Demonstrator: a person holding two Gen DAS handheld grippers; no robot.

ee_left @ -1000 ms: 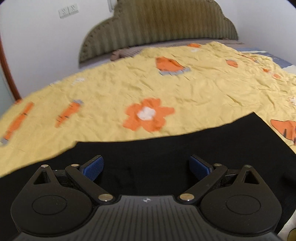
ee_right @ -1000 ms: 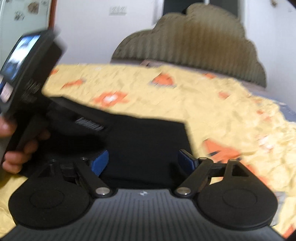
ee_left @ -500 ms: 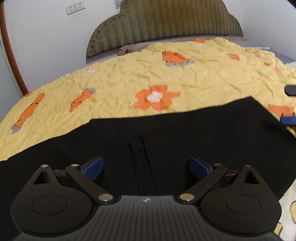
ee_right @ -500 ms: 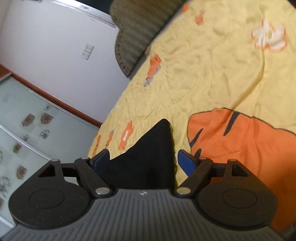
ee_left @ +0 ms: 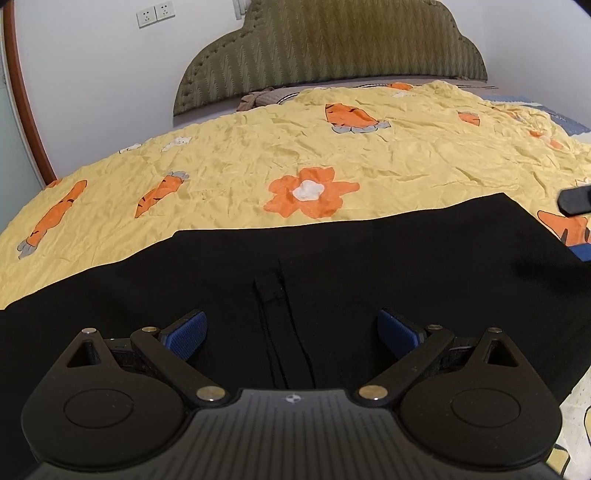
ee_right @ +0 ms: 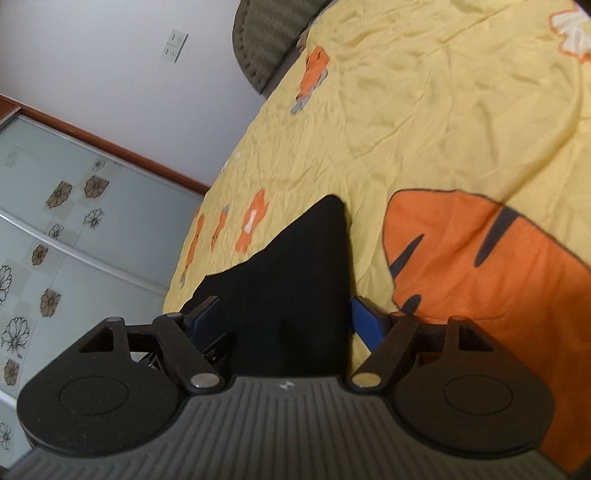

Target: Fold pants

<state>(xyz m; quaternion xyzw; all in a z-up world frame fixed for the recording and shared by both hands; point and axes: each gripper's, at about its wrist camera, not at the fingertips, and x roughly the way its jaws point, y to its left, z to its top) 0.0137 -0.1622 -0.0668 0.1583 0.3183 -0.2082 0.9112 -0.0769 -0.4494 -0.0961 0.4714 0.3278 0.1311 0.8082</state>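
Black pants lie flat across a yellow bedspread, with a belt loop and seam showing in the middle. My left gripper hovers open just above that seam, nothing between its blue pads. My right gripper is rolled onto its side at the right end of the pants. Its jaws are closing, the cloth's edge lies between them, and the pads stand apart from it. One of its fingers shows at the right edge of the left wrist view.
The bedspread carries orange carrot and flower prints. A padded olive headboard and a brown pillow are at the far end. Wall sockets and a frosted sliding door stand to the left.
My right gripper swung away from the left gripper's side, rolled onto its side and came down at the pants' right end. The left gripper edged slightly over the pants.
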